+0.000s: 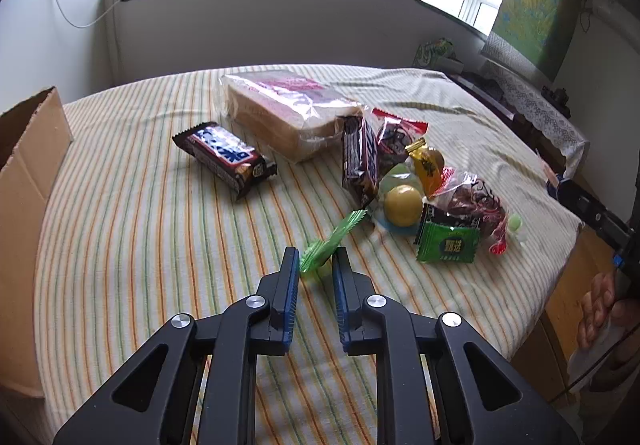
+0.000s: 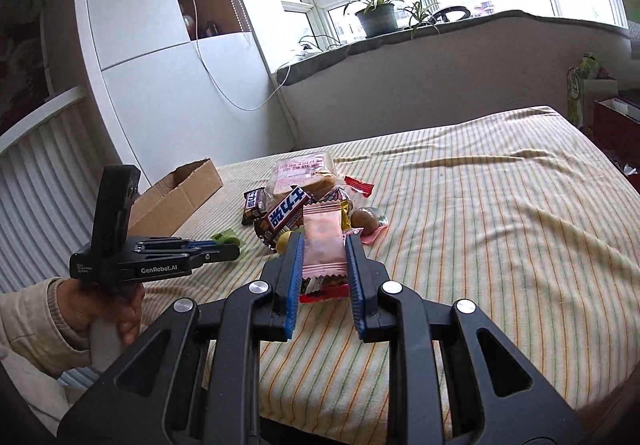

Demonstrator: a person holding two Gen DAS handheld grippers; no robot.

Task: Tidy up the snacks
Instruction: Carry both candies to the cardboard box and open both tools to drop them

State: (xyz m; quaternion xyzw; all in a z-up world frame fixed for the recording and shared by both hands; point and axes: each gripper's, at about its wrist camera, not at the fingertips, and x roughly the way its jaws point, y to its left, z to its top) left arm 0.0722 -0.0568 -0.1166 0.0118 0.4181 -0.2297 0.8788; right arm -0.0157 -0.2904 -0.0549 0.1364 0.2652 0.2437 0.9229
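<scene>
Left tongs (image 1: 316,259) pinch green candy (image 1: 326,247) between tips.

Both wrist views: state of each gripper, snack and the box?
left hand-held gripper: closing around green candy wrapper, contact unclear
green candy wrapper: lying on the bed, one end between the fingers
right hand-held gripper: shut on pink snack packet
pink snack packet: sealed, pinched at both sides
bread bag: sealed, lying flat
chocolate bar: wrapped, alone on the cloth
cardboard box: open, flaps up

The left gripper (image 1: 316,259) is low, its jaws narrowly parted around something. The right gripper (image 2: 323,245) sits wider, clamping something.
</scene>
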